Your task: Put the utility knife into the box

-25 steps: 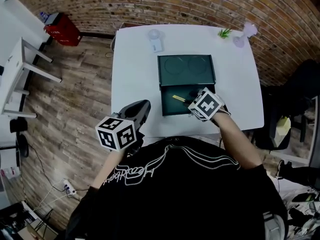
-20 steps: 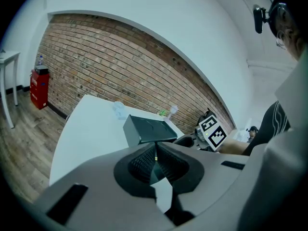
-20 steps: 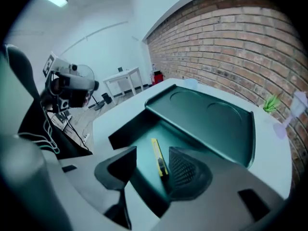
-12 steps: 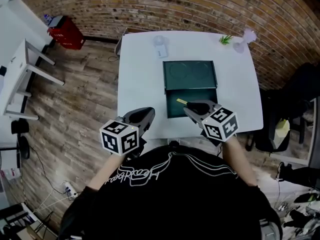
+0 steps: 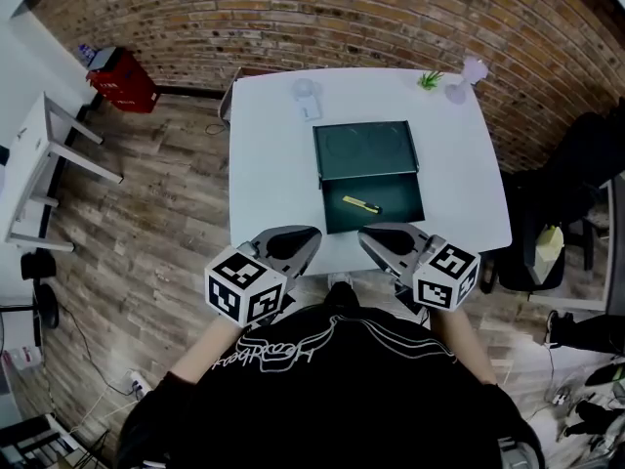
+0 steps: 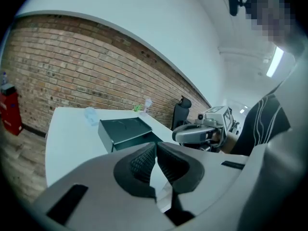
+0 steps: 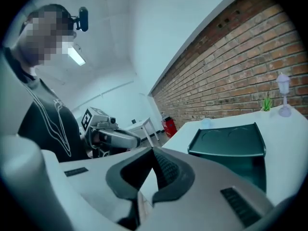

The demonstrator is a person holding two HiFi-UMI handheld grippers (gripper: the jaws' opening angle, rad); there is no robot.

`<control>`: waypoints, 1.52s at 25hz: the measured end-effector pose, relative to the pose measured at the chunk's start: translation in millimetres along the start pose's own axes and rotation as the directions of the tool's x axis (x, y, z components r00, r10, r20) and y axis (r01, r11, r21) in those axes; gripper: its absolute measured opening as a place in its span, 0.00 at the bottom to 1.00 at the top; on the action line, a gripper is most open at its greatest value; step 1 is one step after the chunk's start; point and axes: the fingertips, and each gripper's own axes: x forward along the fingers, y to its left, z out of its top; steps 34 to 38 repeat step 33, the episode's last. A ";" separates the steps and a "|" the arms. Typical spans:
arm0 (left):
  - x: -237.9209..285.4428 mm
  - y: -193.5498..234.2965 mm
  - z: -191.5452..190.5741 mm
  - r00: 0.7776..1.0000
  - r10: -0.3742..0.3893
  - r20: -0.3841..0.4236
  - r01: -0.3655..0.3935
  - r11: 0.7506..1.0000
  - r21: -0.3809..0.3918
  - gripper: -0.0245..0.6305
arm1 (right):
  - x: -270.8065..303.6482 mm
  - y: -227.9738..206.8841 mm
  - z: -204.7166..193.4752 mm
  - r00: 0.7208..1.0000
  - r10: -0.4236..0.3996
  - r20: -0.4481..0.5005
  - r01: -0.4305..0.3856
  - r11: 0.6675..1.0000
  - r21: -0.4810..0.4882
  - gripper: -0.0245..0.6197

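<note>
The yellow utility knife (image 5: 361,204) lies inside the open dark green box (image 5: 389,215), whose raised lid (image 5: 365,149) stands at the far side. The box rests on the white table (image 5: 269,164). My right gripper (image 5: 369,239) is off the table's near edge, clear of the box, shut with nothing between its jaws. My left gripper (image 5: 307,236) hovers beside it at the near edge, also shut and empty. The pads meet in the left gripper view (image 6: 155,150) and in the right gripper view (image 7: 153,153). The box (image 7: 231,141) lies ahead of the right gripper.
At the table's far edge stand a clear cup (image 5: 306,95), a small green plant (image 5: 430,79) and a purple lamp (image 5: 469,70). A red crate (image 5: 122,66) sits on the wooden floor at the left. A black chair (image 5: 576,184) stands to the right.
My right gripper has drawn back from inside the box to the table's near edge and its jaws have closed. The knife stays lying in the box. The left gripper has shifted slightly right.
</note>
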 end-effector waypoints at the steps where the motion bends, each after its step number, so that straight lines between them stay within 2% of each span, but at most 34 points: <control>1: -2.3 -2.0 -1.5 1.000 0.003 -0.008 -0.003 1.000 0.030 0.09 | 1.5 5.0 0.7 1.000 0.003 0.011 -0.003 1.000 -0.012 0.04; 3: -6.6 -5.0 -3.8 1.000 0.001 -0.011 -0.001 0.998 0.063 0.09 | 4.4 14.5 2.9 0.999 0.016 0.041 -0.015 1.000 -0.016 0.04; 6: -11.7 -7.0 -2.3 1.000 -0.012 0.005 0.012 0.998 0.061 0.09 | 6.5 26.3 8.8 0.997 0.025 0.076 -0.024 1.000 -0.005 0.04; 11: -13.1 -15.3 8.0 0.999 -0.032 0.029 0.030 0.998 0.050 0.09 | -2.8 37.4 13.3 0.999 0.018 0.048 -0.015 0.998 -0.063 0.04; 16: -10.5 -20.6 21.4 0.998 -0.044 0.055 0.042 0.998 0.037 0.09 | -8.1 35.5 18.8 0.998 0.017 0.059 -0.012 0.997 -0.080 0.04; 30: 10.9 -8.3 15.9 1.000 -0.025 0.015 0.025 1.000 -0.013 0.09 | -6.9 12.2 18.4 0.999 0.021 0.042 -0.017 0.997 -0.076 0.04; 38: 20.3 -3.4 20.5 1.000 -0.025 0.011 0.025 1.000 -0.012 0.09 | -6.6 -0.6 21.4 0.999 0.016 0.042 -0.013 0.997 -0.082 0.04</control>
